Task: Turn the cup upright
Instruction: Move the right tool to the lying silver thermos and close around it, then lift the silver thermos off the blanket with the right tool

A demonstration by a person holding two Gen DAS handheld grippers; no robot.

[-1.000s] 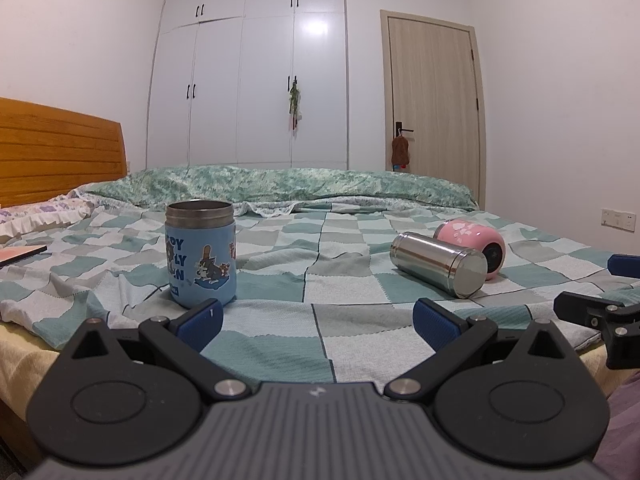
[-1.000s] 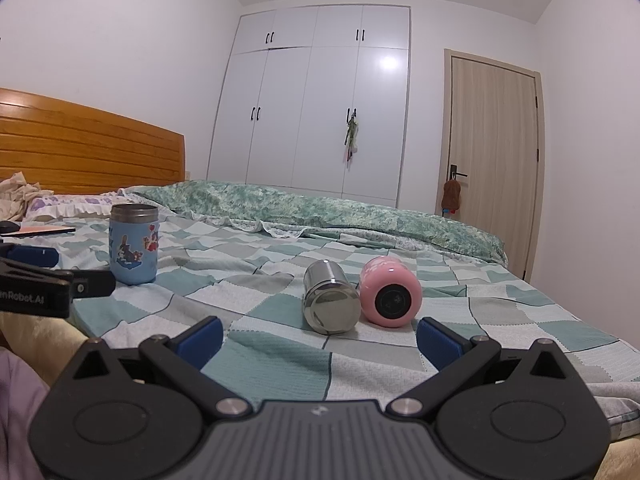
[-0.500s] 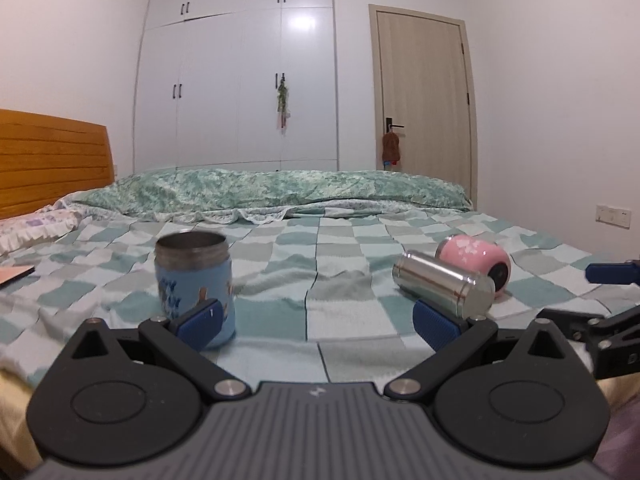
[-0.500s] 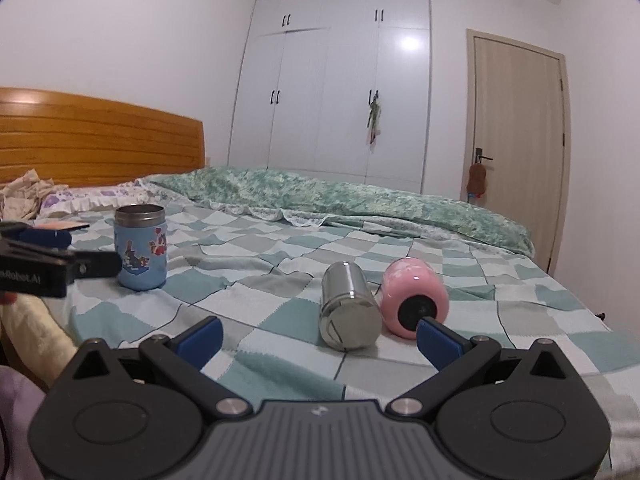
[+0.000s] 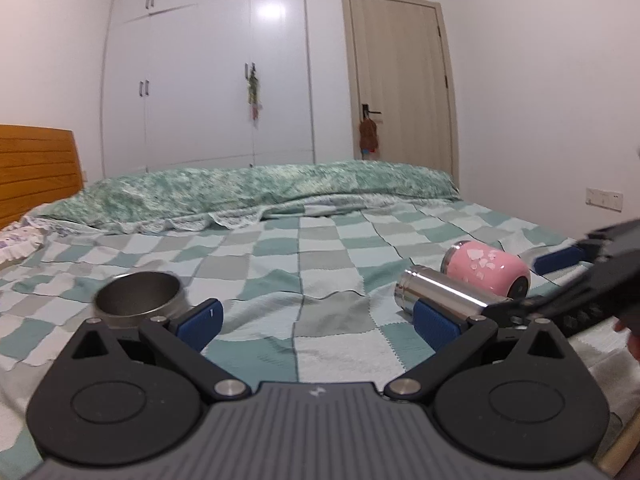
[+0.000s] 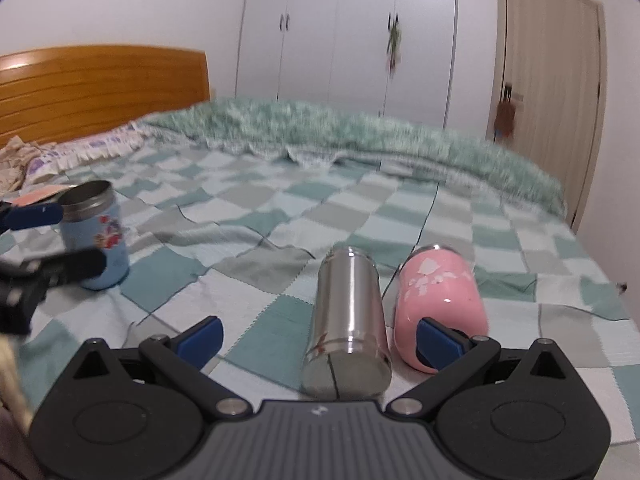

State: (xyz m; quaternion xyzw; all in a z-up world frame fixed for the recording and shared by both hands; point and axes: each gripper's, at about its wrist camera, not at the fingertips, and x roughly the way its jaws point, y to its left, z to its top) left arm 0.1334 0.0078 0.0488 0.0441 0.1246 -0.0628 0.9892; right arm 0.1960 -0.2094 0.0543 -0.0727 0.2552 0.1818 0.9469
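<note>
A steel cup (image 6: 347, 320) lies on its side on the checked bedspread, beside a pink cup (image 6: 438, 292) that also lies on its side. My right gripper (image 6: 320, 338) is open, with the steel cup's near end between its fingers and the pink cup at its right finger. In the left wrist view the steel cup (image 5: 444, 298) and pink cup (image 5: 486, 268) lie at the right. A blue cartoon cup (image 6: 98, 236) stands upright at the left. My left gripper (image 5: 316, 320) is open, just right of that cup's steel rim (image 5: 138, 300).
The bed (image 5: 320, 248) has a wooden headboard (image 6: 100, 84) at the left and a rolled green quilt (image 5: 260, 192) at the far side. A white wardrobe (image 5: 208, 72) and a door (image 5: 400, 80) stand behind. An orange flat item (image 6: 38, 196) lies far left.
Both grippers have moved forward and higher over the bed. The right one has closed in on the steel and pink cups; the left one now looks down on the blue cup's rim.
</note>
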